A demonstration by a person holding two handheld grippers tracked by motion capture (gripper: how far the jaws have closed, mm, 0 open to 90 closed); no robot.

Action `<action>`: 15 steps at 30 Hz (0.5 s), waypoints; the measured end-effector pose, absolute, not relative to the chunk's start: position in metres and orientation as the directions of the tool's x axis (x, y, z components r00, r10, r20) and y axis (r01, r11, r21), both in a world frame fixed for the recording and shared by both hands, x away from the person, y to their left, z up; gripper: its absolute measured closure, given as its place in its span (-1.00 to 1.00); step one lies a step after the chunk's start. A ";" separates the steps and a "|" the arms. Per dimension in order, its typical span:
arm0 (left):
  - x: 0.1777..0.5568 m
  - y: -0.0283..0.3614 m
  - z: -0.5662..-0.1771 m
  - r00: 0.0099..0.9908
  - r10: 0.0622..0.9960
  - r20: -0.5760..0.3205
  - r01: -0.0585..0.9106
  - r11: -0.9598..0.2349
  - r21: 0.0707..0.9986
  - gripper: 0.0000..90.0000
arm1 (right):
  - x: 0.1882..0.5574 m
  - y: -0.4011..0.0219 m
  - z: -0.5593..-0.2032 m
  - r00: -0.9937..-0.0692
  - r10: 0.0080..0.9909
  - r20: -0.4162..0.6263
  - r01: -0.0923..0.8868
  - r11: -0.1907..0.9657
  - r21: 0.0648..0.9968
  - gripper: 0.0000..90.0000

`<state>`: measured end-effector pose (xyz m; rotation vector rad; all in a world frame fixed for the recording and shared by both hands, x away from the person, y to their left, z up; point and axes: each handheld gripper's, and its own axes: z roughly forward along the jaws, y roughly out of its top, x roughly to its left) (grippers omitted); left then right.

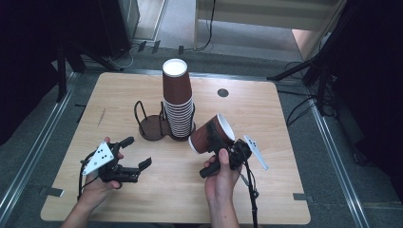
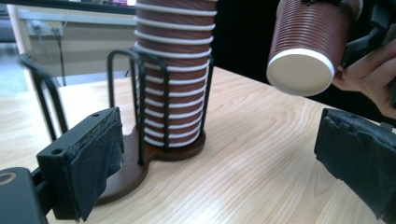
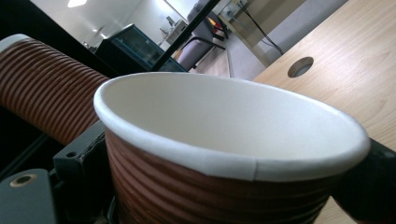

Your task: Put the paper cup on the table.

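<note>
A tall stack of upside-down brown ribbed paper cups (image 1: 177, 102) stands in one ring of a dark wire holder (image 1: 151, 127) at mid table; the ring to its left is empty. My right gripper (image 1: 219, 142) is shut on a single brown cup (image 1: 211, 134), held tilted above the table just right of the stack, its white mouth (image 3: 224, 121) facing the camera between the jaws. In the left gripper view the held cup's white bottom (image 2: 301, 70) shows at upper right, beside the stack (image 2: 175, 74). My left gripper (image 1: 139, 152) is open, near the front left, aimed at the holder.
The wooden table (image 1: 266, 190) has a round cable hole (image 1: 223, 92) at the back right of the stack. Dark stands and cables lie on the floor around the table. Bare wood stretches along the front edge and the right side.
</note>
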<state>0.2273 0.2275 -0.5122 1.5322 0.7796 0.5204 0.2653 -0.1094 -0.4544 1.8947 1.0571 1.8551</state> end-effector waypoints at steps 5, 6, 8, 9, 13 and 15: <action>0.222 0.243 -0.517 0.636 0.761 -0.126 0.185 0.008 0.983 -0.95 | 0.266 -0.112 -0.455 -0.112 0.726 0.679 0.268 -0.636 0.724 -0.80; 0.221 0.246 -0.518 0.627 0.769 -0.126 0.187 0.008 0.982 -0.95 | 0.266 -0.112 -0.454 -0.114 0.734 0.669 0.263 -0.628 0.733 -0.79; 0.220 0.248 -0.520 0.616 0.778 -0.126 0.188 0.010 0.982 -0.95 | 0.266 -0.113 -0.454 -0.118 0.740 0.662 0.261 -0.620 0.740 -0.79; 0.219 0.252 -0.521 0.604 0.786 -0.133 0.193 0.017 0.981 -0.95 | 0.266 -0.113 -0.454 -0.131 0.756 0.641 0.241 -0.602 0.761 -0.79; 0.218 0.264 -0.525 0.572 0.808 -0.139 0.202 0.026 0.979 -0.95 | 0.268 -0.114 -0.454 -0.152 0.803 0.576 0.195 -0.547 0.814 -0.79; 0.216 0.269 -0.528 0.562 0.815 -0.142 0.208 0.027 0.978 -0.95 | 0.269 -0.115 -0.454 -0.166 0.823 0.543 0.169 -0.519 0.838 -0.79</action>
